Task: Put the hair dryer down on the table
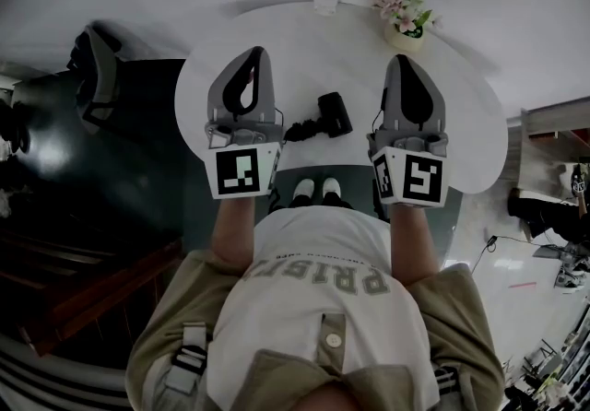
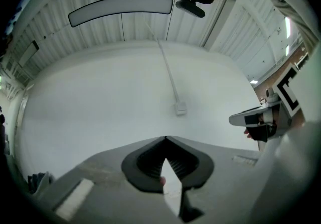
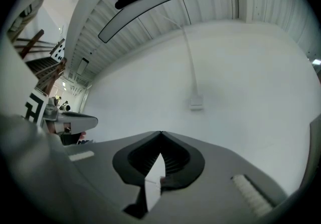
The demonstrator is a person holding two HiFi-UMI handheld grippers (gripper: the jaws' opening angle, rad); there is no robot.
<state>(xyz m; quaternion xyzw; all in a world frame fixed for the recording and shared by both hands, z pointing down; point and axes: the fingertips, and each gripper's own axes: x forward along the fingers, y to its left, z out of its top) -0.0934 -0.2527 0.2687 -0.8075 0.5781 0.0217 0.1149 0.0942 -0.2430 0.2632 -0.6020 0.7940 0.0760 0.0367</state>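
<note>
Left claw (image 1: 254, 52) and right claw (image 1: 404, 59): both pressed together, nothing between, held over the bench (image 1: 323, 50). The dryer (image 1: 326, 115) lies flat on the bench between them. It is probably stiff, smooth plastic and head-heavy, so the handle is the surest hold. Flowerpot (image 1: 405, 29) stands beyond.

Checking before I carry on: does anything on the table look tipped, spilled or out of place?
Nothing stands out. The hair dryer lies on the round table, the flower pot stands upright at its far edge, and the left claw and right claw are shut and empty.
</note>
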